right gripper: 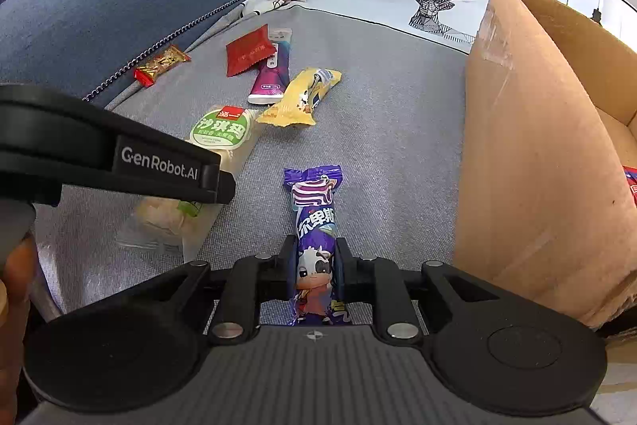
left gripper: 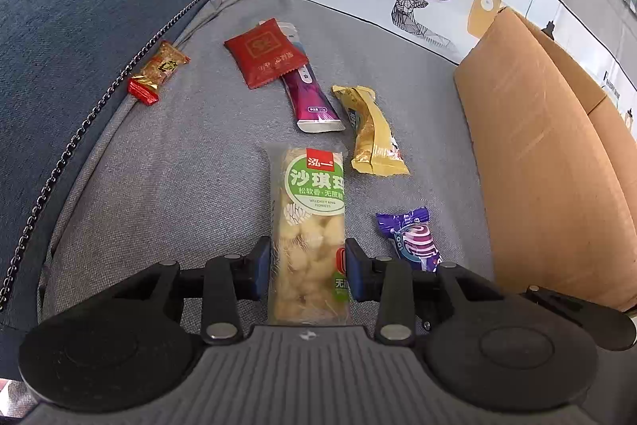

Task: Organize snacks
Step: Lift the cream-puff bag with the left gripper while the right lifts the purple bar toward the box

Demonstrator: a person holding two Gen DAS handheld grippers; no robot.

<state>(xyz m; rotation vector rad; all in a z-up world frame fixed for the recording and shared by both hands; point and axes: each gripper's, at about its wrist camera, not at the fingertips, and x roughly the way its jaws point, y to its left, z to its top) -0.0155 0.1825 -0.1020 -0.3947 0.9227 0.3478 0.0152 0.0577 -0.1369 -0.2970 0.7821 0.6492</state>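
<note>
Both grippers grasp snacks on the sofa.
Left gripper point(left gripper: 306, 267) clamps the cake bar point(left gripper: 306, 226); right gripper point(right gripper: 316, 267) clamps the purple candy point(right gripper: 316, 237); lift both level toward the box point(right gripper: 537, 154).

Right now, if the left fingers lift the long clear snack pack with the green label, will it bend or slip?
The clear snack pack probably stays fairly straight, since a chunky puffed bar fills it. Its glossy film may slip a little between the blue fingers. The bar looks airy, so likely light, but crushable under a hard squeeze.

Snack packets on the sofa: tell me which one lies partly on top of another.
The red square packet. Its lower edge overlaps the top of the magenta stick pouch; every other loose snack lies apart on the grey cushion.
</note>
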